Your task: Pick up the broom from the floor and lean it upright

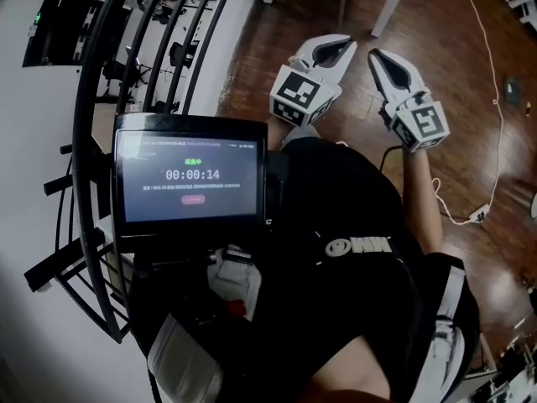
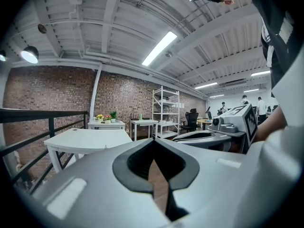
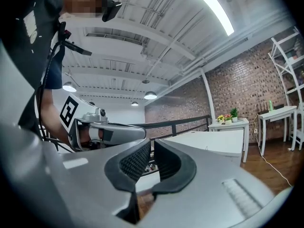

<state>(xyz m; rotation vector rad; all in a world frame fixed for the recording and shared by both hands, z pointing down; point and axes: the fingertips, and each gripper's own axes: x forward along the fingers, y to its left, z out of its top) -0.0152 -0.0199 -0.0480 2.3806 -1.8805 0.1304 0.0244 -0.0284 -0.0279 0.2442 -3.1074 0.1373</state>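
Broom is in no view: not on the stretch of wooden floor (image 1: 336,7) ahead of the person in the head view, not against the black railing (image 1: 96,141), not by the white table (image 2: 85,139) or shelf unit (image 2: 165,110) in the left gripper view. Whether it lies flat or leans upright can't be told. Left gripper (image 1: 346,47): jaws closed together, pads meeting, nothing between them. Right gripper (image 1: 377,57): jaws closed to a thin slit, nothing held. Both are held out side by side in front of the chest, roughly level, tips pointing away over the floor, near each other but apart. Screen (image 1: 189,175) on the person's chest shows a timer. White cable (image 1: 495,133) trails over the floor at right. Progress: not settled by these pictures. Two empty, closed grippers with no broom in sight fit either a broom lying on the floor out of frame, or a broom leaned up out of frame and let go. No handle or bristles show to decide between them.
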